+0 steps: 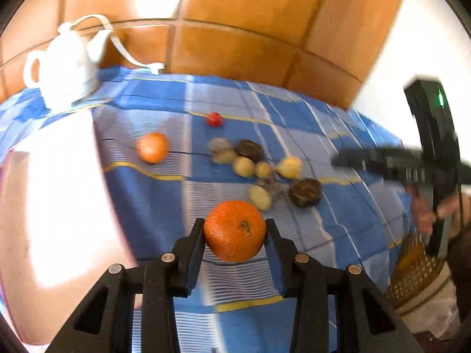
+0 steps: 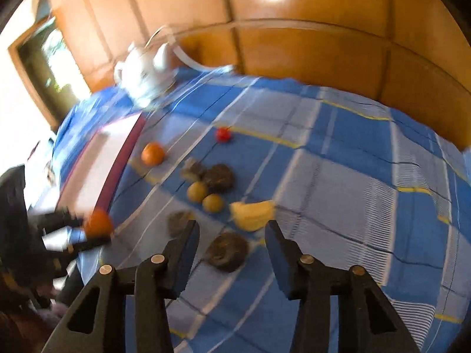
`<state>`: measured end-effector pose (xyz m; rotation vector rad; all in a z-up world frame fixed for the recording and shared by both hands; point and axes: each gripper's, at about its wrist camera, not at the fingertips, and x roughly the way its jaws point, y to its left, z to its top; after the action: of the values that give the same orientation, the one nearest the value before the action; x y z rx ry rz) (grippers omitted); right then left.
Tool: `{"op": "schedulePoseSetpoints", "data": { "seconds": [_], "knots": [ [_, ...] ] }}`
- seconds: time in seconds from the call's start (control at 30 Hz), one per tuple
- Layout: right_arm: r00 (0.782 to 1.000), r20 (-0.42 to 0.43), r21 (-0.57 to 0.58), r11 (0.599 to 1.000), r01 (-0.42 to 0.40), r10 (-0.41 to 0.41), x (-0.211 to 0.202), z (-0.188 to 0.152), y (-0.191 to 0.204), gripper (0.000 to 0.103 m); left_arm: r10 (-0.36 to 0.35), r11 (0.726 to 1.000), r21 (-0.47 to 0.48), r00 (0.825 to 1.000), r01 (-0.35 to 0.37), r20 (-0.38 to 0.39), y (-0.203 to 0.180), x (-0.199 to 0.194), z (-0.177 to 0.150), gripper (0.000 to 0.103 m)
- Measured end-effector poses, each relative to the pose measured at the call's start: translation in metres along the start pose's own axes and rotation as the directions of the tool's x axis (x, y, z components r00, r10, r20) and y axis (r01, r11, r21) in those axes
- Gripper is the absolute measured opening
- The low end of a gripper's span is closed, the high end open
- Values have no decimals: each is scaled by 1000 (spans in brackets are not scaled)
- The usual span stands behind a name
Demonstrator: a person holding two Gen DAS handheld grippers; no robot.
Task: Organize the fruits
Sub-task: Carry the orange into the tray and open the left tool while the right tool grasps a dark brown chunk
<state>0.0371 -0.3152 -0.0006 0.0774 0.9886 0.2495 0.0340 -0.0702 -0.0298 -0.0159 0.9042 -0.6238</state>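
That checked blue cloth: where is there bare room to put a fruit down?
The blue cloth lies bare right of the banana and toward the wooden wall. The middle is crowded with fruit, between the small orange and the dark brown fruit.

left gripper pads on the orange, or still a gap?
Touching. Left wrist view: both fingers of the left gripper press the sides of the orange, which sits lifted off the cloth between them.

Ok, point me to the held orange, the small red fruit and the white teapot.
held orange [image 1: 234, 231]: left wrist view, middle of its peel, between the pads.
small red fruit [image 1: 214, 119]: left wrist view, its centre.
white teapot [image 1: 66, 70]: left wrist view, its body.
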Motion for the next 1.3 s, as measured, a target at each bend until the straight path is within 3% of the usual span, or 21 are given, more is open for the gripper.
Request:
{"op": "schedulePoseSetpoints", "data": {
  "seconds": [0.13, 0.27, 0.4, 0.43, 0.5, 0.73, 0.87, 1.03, 1.3],
  "knots": [
    [998, -48, -19, 999, -49, 48, 21, 1, 31, 47, 47, 994, -96, 998, -42, 48, 38, -18, 4, 39],
    [995, -101, -62, 997, -34, 28, 48, 2, 53, 47, 113, 980, -170, 991, -101, 66, 74, -30, 6, 39],
    [985, -170, -89, 996, 18, -33, 79, -3, 64, 45, 186, 945, -285, 980, -161, 63, 120, -37, 9, 39],
    [984, -172, -98, 994, 38, -54, 83, -4, 67, 34, 203, 933, -315, 977, -174, 61, 131, -37, 10, 39],
    [983, -161, -109, 992, 70, -87, 86, -7, 70, 28, 244, 911, -355, 968, -210, 54, 149, -37, 12, 40],
    [984, -157, -77, 994, 74, -85, 85, -7, 65, 28, 359, 850, -412, 933, -329, -3, 196, -23, 17, 40],
    [985, -148, -76, 994, 79, -90, 86, -7, 66, 28, 422, 826, -405, 906, -393, -19, 204, -20, 19, 40],
    [985, -137, -89, 992, 90, -102, 85, -8, 68, 28, 460, 820, -390, 888, -420, 12, 192, -34, 15, 46],
    [986, -113, -105, 989, 108, -120, 85, -10, 73, 28, 470, 832, -355, 882, -426, 43, 151, -52, 4, 54]
  ]
}}
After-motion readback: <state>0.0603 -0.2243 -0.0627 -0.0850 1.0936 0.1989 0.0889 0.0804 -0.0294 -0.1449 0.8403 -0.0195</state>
